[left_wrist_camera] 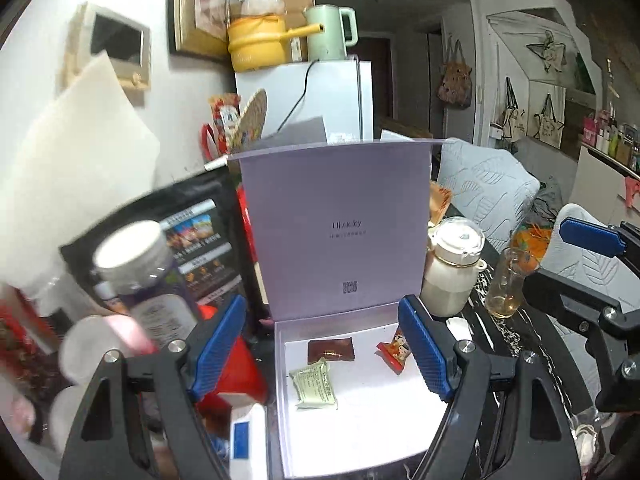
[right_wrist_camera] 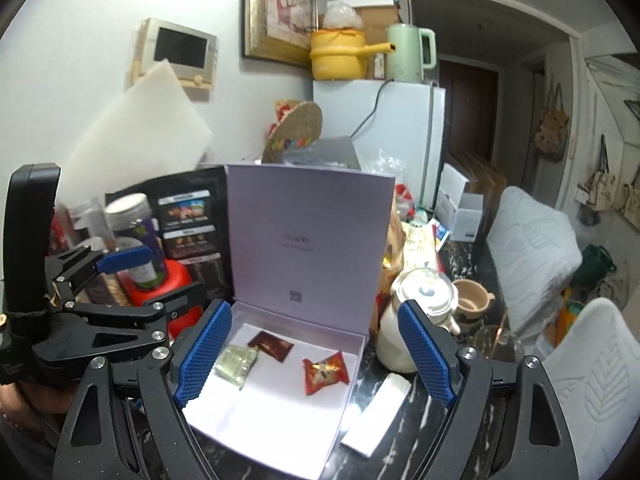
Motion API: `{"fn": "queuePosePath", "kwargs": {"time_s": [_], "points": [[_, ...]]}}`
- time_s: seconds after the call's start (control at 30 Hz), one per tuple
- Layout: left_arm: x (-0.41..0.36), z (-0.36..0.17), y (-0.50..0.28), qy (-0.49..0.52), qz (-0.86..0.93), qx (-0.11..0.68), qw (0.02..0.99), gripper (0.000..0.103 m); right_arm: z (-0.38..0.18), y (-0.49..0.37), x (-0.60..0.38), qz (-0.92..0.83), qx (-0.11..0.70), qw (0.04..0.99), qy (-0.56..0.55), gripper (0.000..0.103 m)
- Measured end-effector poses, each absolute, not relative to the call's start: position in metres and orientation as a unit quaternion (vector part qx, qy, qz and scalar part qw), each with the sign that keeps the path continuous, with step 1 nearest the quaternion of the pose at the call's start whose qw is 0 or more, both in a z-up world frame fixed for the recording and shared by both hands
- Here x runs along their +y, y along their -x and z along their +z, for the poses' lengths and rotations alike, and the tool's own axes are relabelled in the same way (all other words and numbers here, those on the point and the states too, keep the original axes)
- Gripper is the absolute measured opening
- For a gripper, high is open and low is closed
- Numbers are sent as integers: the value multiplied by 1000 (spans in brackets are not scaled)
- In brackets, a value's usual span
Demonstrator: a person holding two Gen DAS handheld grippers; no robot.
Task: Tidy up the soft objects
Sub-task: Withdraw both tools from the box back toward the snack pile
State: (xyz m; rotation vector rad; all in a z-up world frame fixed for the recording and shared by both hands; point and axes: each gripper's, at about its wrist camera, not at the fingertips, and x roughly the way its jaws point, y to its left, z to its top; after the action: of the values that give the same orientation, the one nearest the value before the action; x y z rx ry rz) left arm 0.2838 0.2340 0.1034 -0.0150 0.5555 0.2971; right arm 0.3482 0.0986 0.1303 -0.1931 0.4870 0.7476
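Note:
An open lilac box [left_wrist_camera: 360, 440] [right_wrist_camera: 280, 432] with its lid upright holds three soft packets: a brown one [left_wrist_camera: 331, 350] [right_wrist_camera: 271, 345], a pale green one [left_wrist_camera: 315, 386] [right_wrist_camera: 237, 365] and a red one [left_wrist_camera: 396, 351] [right_wrist_camera: 325, 372]. My left gripper [left_wrist_camera: 322, 352] is open and empty above the box. My right gripper [right_wrist_camera: 316, 354] is open and empty over the box. A white folded pack [right_wrist_camera: 378, 414] lies on the table right of the box.
A white bottle [left_wrist_camera: 452, 272] [right_wrist_camera: 416, 316] and a glass [left_wrist_camera: 506, 286] stand right of the box. A jar [left_wrist_camera: 140, 272], a black snack bag [left_wrist_camera: 192, 240] and a red container [right_wrist_camera: 168, 292] crowd the left. A beige bowl [right_wrist_camera: 472, 300] sits behind the bottle.

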Motion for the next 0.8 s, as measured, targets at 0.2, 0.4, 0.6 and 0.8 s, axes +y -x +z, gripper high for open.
{"fn": "queuePosePath", "kwargs": {"time_s": [0.2,0.4,0.6,0.8], "points": [[216,123,-246,-3,145,256,956,79,148,-310,82,364,215,901,92,86],[199,135,-207,-1,146,238,960,79,158,-273,58,365,204,904,84,86],[180,128,-172,0,129,241,962,82,156,-237,34,356,202,909,82,86],[163,115,-141,1,113,245,963,82,147,-205,16,341,211,912,84,86]]}}
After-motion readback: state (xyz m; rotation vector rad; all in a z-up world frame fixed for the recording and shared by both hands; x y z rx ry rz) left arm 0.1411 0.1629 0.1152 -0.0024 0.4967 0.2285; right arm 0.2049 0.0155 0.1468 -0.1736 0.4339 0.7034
